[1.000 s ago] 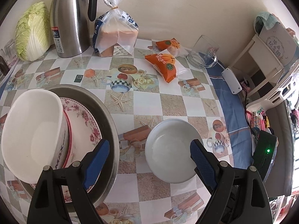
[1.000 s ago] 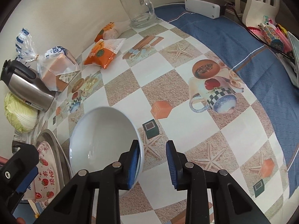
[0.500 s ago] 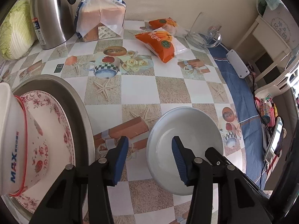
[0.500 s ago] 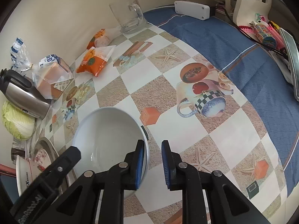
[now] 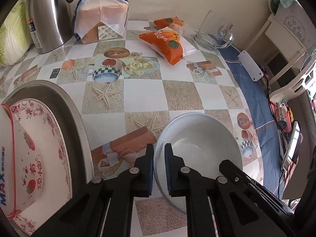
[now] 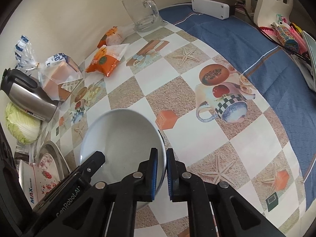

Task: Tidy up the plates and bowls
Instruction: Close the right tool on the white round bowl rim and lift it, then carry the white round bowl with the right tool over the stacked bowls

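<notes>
A plain white bowl (image 5: 199, 148) sits on the patterned tablecloth, also in the right wrist view (image 6: 122, 140). My left gripper (image 5: 159, 167) is shut on its left rim. My right gripper (image 6: 162, 174) is shut on its right rim. To the left lies a steel tray (image 5: 73, 114) holding a floral plate (image 5: 53, 144) and a white strawberry-print bowl (image 5: 17, 167); the stack shows small in the right wrist view (image 6: 39, 175).
At the back stand a steel thermos (image 5: 49, 15), a cabbage (image 5: 11, 37), bagged bread (image 5: 102, 15), orange snack packs (image 5: 167, 43) and a glass mug (image 5: 213, 33). A blue cloth (image 6: 246, 47) covers the table's right side, with a white power strip (image 6: 210, 10).
My left gripper moved right from the tray and closed on the white bowl's left rim. My right gripper closed tighter on the opposite rim.
</notes>
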Demonstrator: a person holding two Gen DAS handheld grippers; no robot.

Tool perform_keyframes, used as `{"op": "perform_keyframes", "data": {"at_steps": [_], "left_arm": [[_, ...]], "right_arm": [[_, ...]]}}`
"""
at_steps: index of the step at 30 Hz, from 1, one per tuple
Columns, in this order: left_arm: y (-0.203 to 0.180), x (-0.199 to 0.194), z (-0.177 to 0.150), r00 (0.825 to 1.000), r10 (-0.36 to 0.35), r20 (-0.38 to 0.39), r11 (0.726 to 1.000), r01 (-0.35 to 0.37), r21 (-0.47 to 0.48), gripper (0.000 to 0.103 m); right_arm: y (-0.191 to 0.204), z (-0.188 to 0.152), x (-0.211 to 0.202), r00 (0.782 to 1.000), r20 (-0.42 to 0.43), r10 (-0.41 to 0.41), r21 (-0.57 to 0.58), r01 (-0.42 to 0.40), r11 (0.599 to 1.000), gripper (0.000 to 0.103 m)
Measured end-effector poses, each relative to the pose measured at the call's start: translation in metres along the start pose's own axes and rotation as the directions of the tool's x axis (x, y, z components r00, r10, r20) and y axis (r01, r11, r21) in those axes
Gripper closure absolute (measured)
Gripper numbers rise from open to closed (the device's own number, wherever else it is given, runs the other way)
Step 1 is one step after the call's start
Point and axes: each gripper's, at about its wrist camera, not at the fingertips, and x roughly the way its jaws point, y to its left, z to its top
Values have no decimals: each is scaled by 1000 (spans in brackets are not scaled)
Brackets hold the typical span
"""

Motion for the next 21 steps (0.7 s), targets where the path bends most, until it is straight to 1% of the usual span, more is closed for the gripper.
{"op": "perform_keyframes", "data": {"at_steps": [3, 9, 15, 21], "left_arm": [[1, -19, 5, 999, -6, 41, 1000, 6, 6, 92], [11, -65, 16, 992, -6, 122, 1000, 6, -2, 92], [24, -108, 20, 980, 4, 198, 1000, -2, -11, 92], [39, -139, 16, 970, 16, 243, 1000, -10, -27, 92]], "right_arm": [[6, 1, -8, 1000, 17, 5, -16, -5, 1000, 93], [31, 5, -44, 995, 95, 34, -78, -26, 997, 93], [59, 3, -81, 984, 157, 84, -129, -64, 990, 93], [87, -4, -108, 971, 200, 129, -174, -95, 980, 93]]}}
